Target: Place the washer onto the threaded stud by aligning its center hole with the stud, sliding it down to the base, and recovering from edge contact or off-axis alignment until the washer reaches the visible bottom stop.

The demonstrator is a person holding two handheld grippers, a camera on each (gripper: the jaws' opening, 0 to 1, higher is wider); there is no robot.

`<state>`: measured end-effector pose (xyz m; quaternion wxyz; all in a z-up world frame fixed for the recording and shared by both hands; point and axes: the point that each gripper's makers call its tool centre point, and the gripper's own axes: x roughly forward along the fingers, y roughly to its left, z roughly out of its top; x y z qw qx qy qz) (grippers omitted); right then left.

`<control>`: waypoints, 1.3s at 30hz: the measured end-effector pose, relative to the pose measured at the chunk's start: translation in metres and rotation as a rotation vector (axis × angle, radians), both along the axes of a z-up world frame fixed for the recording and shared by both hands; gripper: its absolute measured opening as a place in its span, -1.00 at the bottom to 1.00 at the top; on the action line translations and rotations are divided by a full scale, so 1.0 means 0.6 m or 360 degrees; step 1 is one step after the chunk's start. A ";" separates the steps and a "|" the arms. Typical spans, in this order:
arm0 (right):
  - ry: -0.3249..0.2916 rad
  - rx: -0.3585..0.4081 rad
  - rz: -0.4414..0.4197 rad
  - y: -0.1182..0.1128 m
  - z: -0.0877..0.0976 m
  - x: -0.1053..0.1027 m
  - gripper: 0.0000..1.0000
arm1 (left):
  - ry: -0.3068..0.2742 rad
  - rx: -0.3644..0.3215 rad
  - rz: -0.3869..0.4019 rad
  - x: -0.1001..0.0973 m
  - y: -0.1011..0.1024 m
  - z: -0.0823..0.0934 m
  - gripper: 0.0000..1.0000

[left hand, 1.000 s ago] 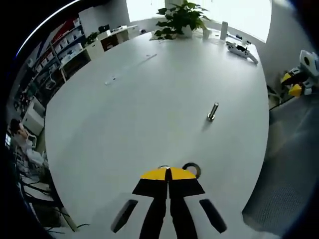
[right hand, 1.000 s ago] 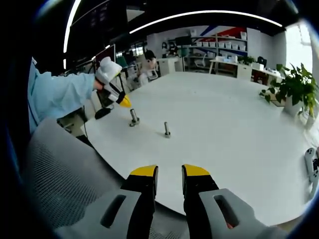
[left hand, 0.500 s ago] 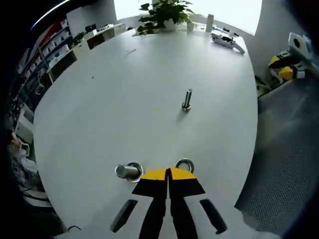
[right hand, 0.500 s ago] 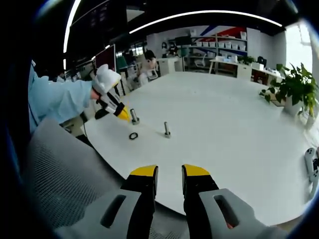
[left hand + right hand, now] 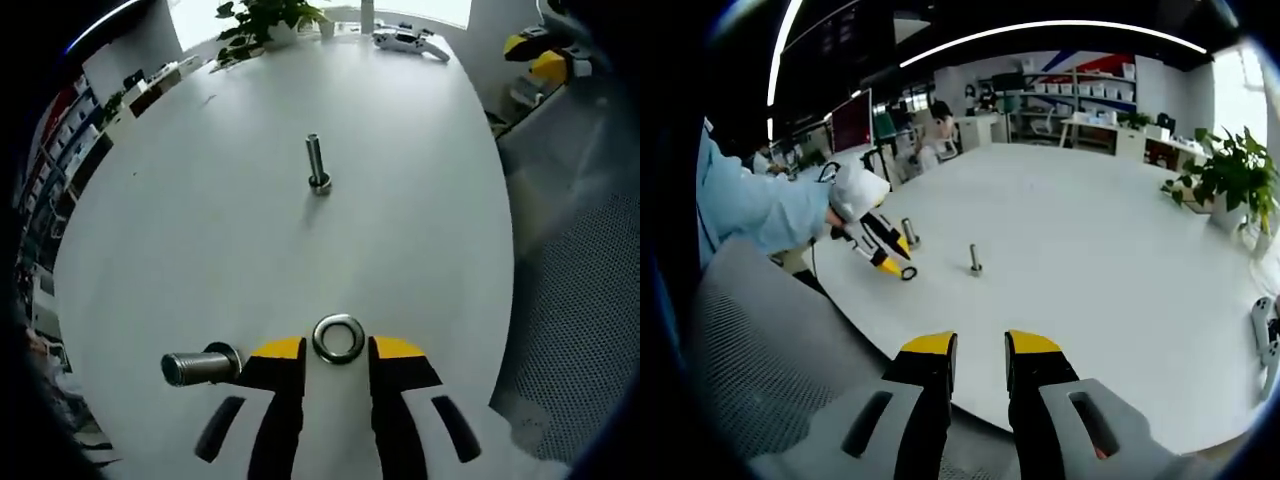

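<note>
On the white table (image 5: 200,230), the washer (image 5: 339,338) lies between the left hand-held gripper's (image 5: 338,348) parted jaws; ungripped.

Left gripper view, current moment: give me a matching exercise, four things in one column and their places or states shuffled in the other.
Things:
1. washer
2. near stud
3. far stud
4. potted plant

Places or states:
A. standing alone mid-table
B. flat on the table between the open jaws of the left gripper
C. at the table's far edge
D. just left of the jaws, tip leaning toward the camera

Pairs: 1-B, 2-D, 3-A, 4-C
</note>
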<state>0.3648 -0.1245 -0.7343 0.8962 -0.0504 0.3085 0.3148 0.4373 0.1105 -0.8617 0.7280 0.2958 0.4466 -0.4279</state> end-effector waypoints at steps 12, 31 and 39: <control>0.0004 -0.0005 -0.0001 0.000 0.000 0.000 -0.57 | 0.0036 0.0005 -0.0009 0.000 0.000 -0.010 -0.54; 0.0002 0.0001 -0.0007 -0.001 0.000 0.000 -0.57 | 0.0012 0.0072 -0.0012 0.022 0.011 -0.019 -0.66; 0.0005 0.0004 -0.0005 0.000 0.000 0.000 -0.57 | 0.0059 0.0039 -0.0003 0.019 0.007 -0.020 -0.75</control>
